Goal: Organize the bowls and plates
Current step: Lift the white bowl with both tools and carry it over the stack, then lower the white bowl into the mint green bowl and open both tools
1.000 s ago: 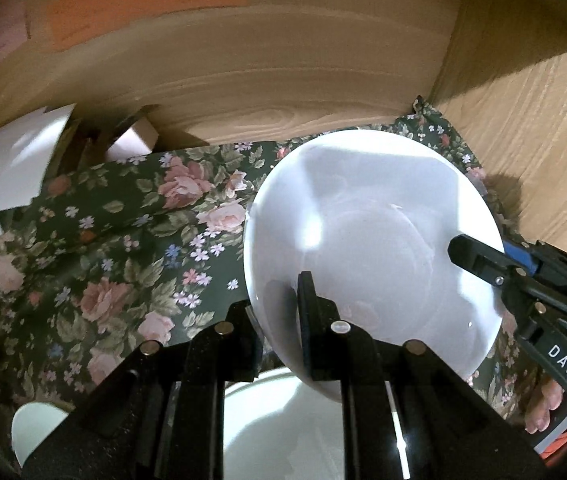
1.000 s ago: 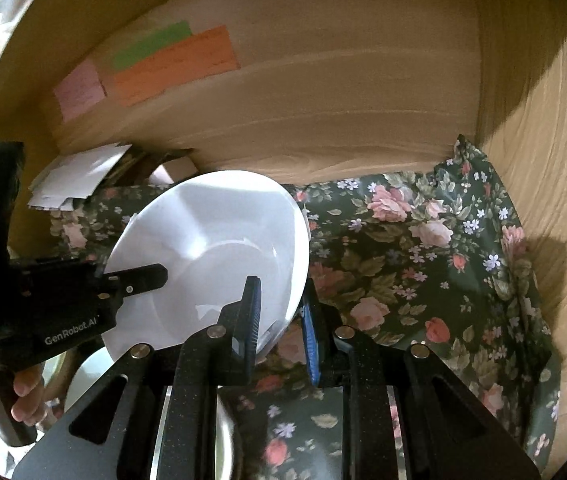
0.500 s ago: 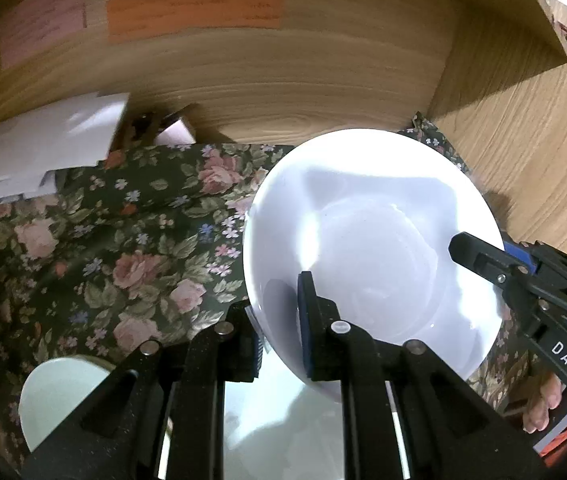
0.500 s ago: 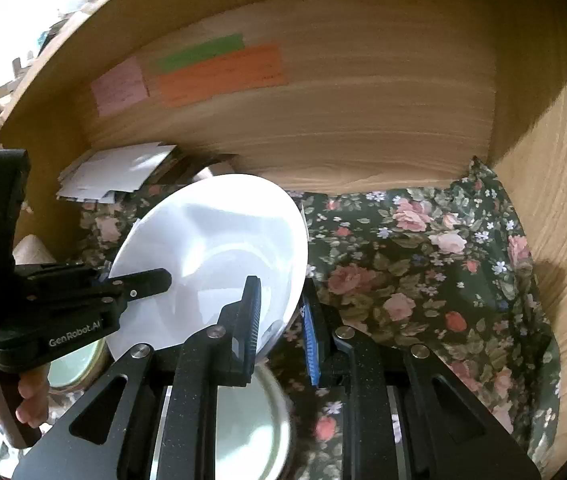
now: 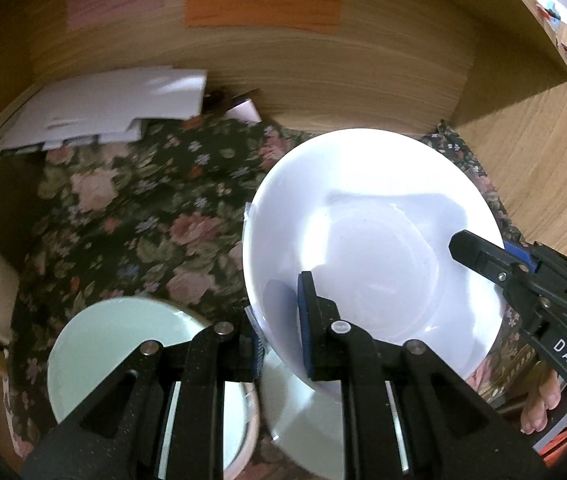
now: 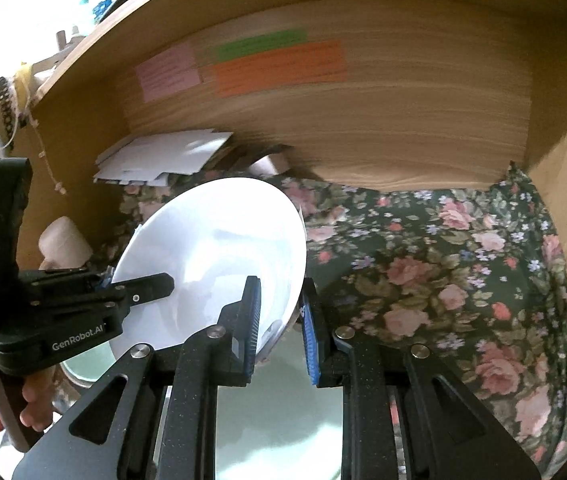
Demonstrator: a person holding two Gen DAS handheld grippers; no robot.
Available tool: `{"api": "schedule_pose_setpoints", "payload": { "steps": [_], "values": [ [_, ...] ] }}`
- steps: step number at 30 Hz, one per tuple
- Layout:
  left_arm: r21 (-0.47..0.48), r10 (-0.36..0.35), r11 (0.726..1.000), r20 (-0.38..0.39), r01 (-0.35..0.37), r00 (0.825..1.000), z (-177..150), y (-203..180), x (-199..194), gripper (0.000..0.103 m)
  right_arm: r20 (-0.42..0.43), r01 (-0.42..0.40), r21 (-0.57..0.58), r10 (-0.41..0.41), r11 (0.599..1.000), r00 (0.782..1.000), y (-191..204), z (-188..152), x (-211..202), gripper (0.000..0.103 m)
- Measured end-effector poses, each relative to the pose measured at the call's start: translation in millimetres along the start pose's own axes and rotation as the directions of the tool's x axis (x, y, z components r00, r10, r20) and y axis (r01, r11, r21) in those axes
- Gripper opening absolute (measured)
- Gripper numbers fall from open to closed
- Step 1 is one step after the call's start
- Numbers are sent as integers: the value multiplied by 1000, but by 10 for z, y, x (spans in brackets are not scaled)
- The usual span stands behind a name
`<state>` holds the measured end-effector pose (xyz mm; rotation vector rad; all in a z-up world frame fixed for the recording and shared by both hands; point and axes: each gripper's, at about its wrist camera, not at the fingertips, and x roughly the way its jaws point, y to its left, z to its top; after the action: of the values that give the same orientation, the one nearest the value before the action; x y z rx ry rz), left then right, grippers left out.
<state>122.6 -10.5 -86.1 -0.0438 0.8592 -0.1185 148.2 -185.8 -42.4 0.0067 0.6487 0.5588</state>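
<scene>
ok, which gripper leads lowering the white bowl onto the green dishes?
Probably the left gripper: both clamp the rim of the white bowl, but its view shows the green bowl and green plate below; the right gripper sees mainly the plate.

The white bowl looks like glossy, smooth ceramic or plastic, with bright glare on its upper wall. The pale green plate at lower left is smooth and shiny too. The floral cloth is matt woven fabric, creased at its far edge. The back wall is matt grained wood carrying matt paper notes. The left gripper is speckled black matt plastic with bright metal screws and ribbed blue pads.
</scene>
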Motion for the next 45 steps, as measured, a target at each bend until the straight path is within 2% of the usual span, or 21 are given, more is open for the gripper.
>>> {"api": "schedule_pose_setpoints", "payload": {
  "steps": [15,27,45],
  "values": [
    [-87,78,993,1,-77,997,-379,580,-242,15,-27,-92,-57,91,994,996,561,-124,241,18],
    [-165,121,979,-17,-122,993,-609,1010,-363,15,-80,-174,-89,167,981,983,942,-185,480,18],
    [-164,142,975,-44,-148,989,-766,1169,-296,15,-155,-210,-85,195,974,969,1051,-297,703,18]
  ]
}}
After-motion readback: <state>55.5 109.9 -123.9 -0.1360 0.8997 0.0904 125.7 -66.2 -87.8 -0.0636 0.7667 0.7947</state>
